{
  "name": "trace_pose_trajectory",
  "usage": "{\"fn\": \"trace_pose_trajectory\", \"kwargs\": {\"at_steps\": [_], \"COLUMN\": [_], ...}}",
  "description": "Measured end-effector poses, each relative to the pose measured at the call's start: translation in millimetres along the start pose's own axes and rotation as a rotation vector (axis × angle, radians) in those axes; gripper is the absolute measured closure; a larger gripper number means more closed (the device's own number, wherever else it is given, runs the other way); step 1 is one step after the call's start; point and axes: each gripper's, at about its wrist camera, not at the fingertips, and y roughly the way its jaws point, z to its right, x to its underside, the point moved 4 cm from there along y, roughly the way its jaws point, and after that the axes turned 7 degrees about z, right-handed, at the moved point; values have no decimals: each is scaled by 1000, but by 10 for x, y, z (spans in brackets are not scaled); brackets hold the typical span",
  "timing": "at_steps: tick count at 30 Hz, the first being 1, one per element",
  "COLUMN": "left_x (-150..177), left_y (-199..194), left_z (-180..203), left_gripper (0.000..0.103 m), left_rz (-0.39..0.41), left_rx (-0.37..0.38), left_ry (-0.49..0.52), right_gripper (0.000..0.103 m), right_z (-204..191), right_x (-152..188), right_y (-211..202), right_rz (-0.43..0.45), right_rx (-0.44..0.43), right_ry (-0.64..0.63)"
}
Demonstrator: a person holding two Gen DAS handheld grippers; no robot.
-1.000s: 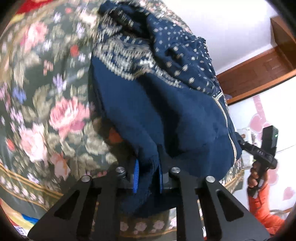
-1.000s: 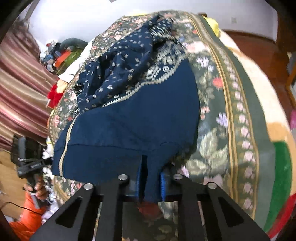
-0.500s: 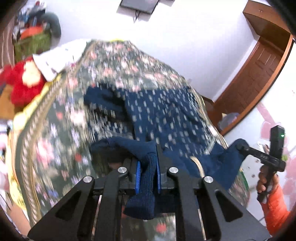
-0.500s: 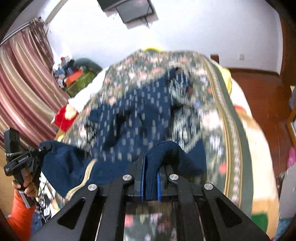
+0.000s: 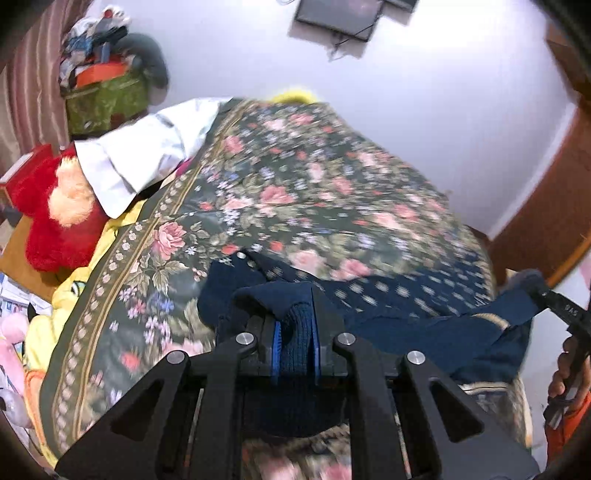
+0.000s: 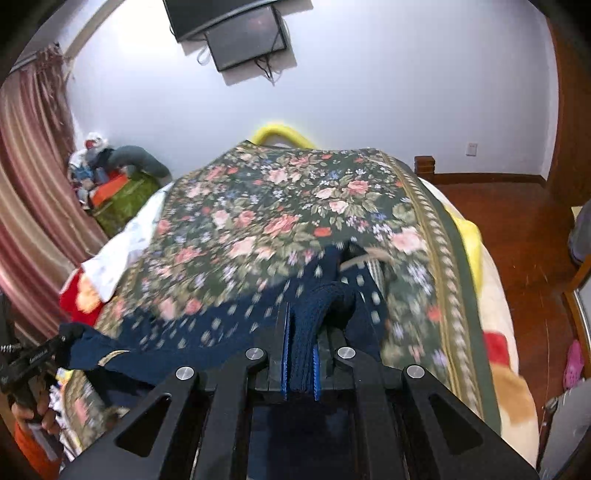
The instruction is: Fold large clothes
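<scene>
While both grippers pinch a thick ribbed edge of the garment, the navy cloth hangs stretched between them over the near end of the bed, its dotted part sagging onto the floral cover. The left gripper has its fingers pressed on a bunched fold of the knit; the right gripper is clamped the same way on the opposite corner, and each camera sees the other tool at the far end of the cloth.

To do this step well, my judgement is that the two hands should keep equal height and equal tension so the held edge stays straight, then carry it toward the far side of the bed and lay it down flat before letting go. Slack on one side would likely skew the fold, and the heavy knit may slide if released early.

A second ago the cameras looked down on the garment heaped on the bed, filling both views. Half a second ago it was spread further up the cover. Now most of the cover toward the wall lies bare, the cloth is drawn to the near end, and the grippers point more level, with the wall screen in view.
</scene>
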Motion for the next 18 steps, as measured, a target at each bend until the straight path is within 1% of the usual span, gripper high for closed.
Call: {"fn": "trace_pose_trajectory", "kwargs": {"at_steps": [2, 5, 8, 11, 12, 14, 15, 16, 18], "left_x": [-12, 38, 155, 258, 269, 269, 259, 239, 183], "left_y": [360, 737, 1062, 1218, 1241, 1250, 1245, 1227, 1182], "left_z": [-146, -301, -416, -467, -480, -500, -504, -519, -536], "left_gripper": [91, 91, 90, 88, 86, 86, 86, 85, 85], "left_rz": [-39, -97, -159, -188, -193, -194, -200, -211, -228], "left_rx": [-39, -74, -80, -71, -70, -60, -57, -51, -36], "left_ry": [-29, -50, -45, -33, -35, -35, -39, -54, -72], "right_gripper": [96, 96, 96, 96, 96, 96, 96, 96, 96], "right_z": [-5, 46, 144, 268, 309, 402, 472, 537, 724], "right_x": [-54, -69, -12, 74, 83, 64, 25, -34, -167], "right_y": [308, 756, 1062, 1179, 1176, 1146, 1091, 1031, 856], "right_rz": [-21, -59, -93, -123, -124, -136, -135, -122, -66], "right_rx": [11, 28, 27, -4, -18, -53, -47, 9, 205], "right_ry": [-7, 5, 23, 44, 57, 88, 99, 87, 50]}}
